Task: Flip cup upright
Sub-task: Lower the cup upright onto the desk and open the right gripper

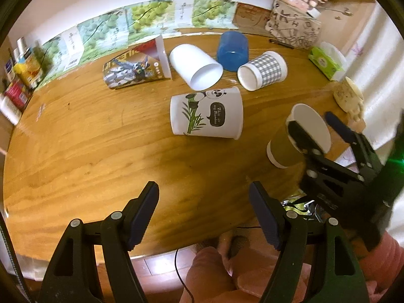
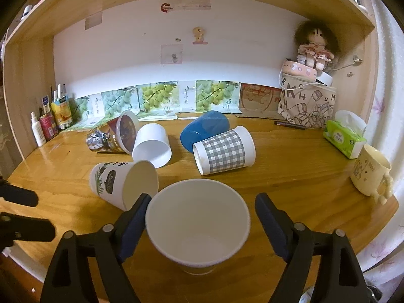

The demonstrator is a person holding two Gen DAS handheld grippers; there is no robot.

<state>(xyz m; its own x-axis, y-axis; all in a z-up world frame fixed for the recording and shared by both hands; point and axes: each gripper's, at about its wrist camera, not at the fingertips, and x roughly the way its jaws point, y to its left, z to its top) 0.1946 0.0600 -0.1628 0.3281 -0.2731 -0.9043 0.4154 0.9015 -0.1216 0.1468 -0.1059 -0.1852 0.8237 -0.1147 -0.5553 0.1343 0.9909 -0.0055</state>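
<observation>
A brown paper cup (image 1: 285, 149) with a white inside stands upright near the desk's front right; in the right wrist view (image 2: 198, 227) it sits between the fingers of my right gripper (image 2: 202, 217). The right gripper is open: the left finger (image 2: 136, 217) is at the rim, the right finger (image 2: 270, 222) is apart from it. It also shows in the left wrist view (image 1: 315, 131). My left gripper (image 1: 204, 214) is open and empty above the desk's front edge. A panda cup (image 1: 207, 112) lies on its side mid-desk.
A plain white cup (image 1: 195, 67), a blue cup (image 1: 233, 50), a checked cup (image 1: 262, 70) and a printed cup (image 1: 137, 65) lie on their sides behind. A cream mug (image 2: 371, 174), a tissue box (image 2: 343, 133), a bag (image 2: 306, 106) and bottles (image 2: 48, 123) line the desk's edges.
</observation>
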